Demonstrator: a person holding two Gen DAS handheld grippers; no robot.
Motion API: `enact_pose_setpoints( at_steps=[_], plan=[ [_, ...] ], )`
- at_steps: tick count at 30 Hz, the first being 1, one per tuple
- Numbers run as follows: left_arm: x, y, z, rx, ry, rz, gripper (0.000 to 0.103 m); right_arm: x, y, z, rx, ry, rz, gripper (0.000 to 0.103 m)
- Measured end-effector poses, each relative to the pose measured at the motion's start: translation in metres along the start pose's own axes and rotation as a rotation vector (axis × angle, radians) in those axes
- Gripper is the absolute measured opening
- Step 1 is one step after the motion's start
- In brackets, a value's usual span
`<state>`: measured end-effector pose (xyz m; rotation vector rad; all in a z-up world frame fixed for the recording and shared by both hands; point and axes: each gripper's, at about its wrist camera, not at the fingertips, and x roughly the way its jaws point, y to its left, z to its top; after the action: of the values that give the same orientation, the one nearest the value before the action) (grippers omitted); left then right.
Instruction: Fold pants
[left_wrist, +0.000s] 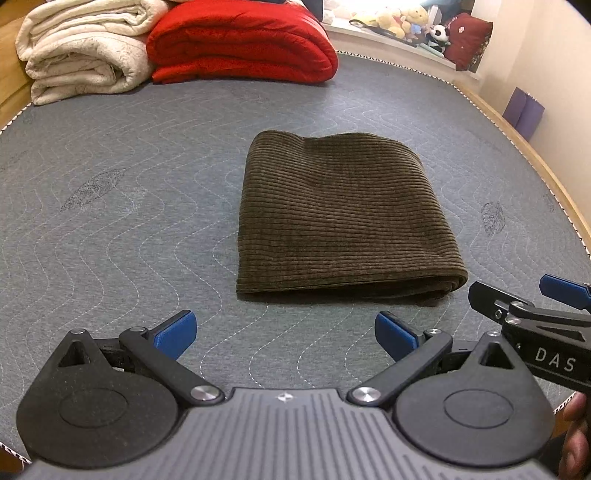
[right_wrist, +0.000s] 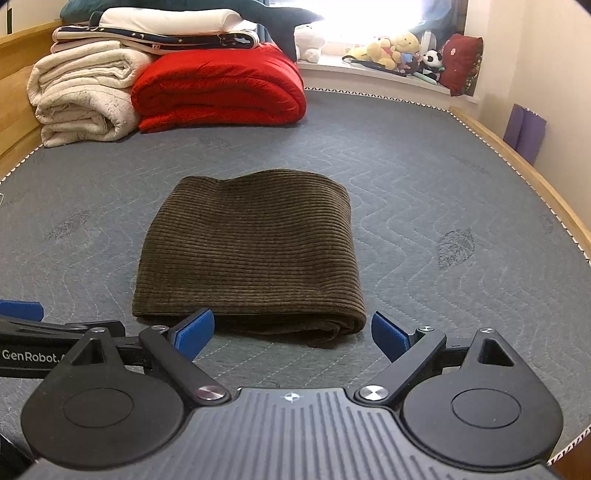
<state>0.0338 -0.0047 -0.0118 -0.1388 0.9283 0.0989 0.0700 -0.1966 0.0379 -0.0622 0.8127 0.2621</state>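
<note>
A: Your pants (left_wrist: 340, 218) lie folded into a thick brown corduroy rectangle on the grey quilted mattress (left_wrist: 129, 221), just ahead of both tools, layered edge toward you.

B: And my tongs?

A: Your left gripper (left_wrist: 284, 334) has its blue pads spread wide over bare mattress, holding nothing. Your right gripper (right_wrist: 291, 332) is spread too, empty, its left pad (right_wrist: 194, 332) overlapping the fold's near edge in the picture; contact I cannot tell.

B: What differs between views?

A: Your left view catches the right tool from the side at its right edge, and part of your hand (left_wrist: 574, 432) below it. Your right view shows extra bedding (right_wrist: 159, 31) stacked on the cream blanket (right_wrist: 81, 92) beside the red quilt (right_wrist: 221, 88); the left view cuts that off.
</note>
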Motion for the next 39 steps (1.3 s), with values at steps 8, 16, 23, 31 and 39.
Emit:
enact_pose_setpoints(
  at_steps=[8,16,23,31,39],
  plan=[
    [0.0005,-0.001,0.0,-0.001,0.003,-0.002,0.103,-0.0004,-0.0037,-0.001,0.003,0.004,0.0,0.093],
    [0.0008,-0.0011,-0.0008,0.003,0.003,-0.001,0.103,0.0,-0.0031,-0.0014,0.01,0.009,-0.003,0.093],
    [0.0004,0.0,-0.0008,0.004,0.002,-0.002,0.103,0.0028,-0.0014,-0.0013,0.014,0.015,-0.006,0.093],
    [-0.0007,0.001,-0.0011,0.004,-0.001,-0.003,0.103,0.0028,-0.0037,-0.0025,0.016,0.016,-0.002,0.093],
    [-0.001,0.0001,-0.0017,0.005,-0.003,-0.009,0.103,0.0037,-0.0048,-0.0028,0.019,0.02,-0.007,0.093]
  ],
)
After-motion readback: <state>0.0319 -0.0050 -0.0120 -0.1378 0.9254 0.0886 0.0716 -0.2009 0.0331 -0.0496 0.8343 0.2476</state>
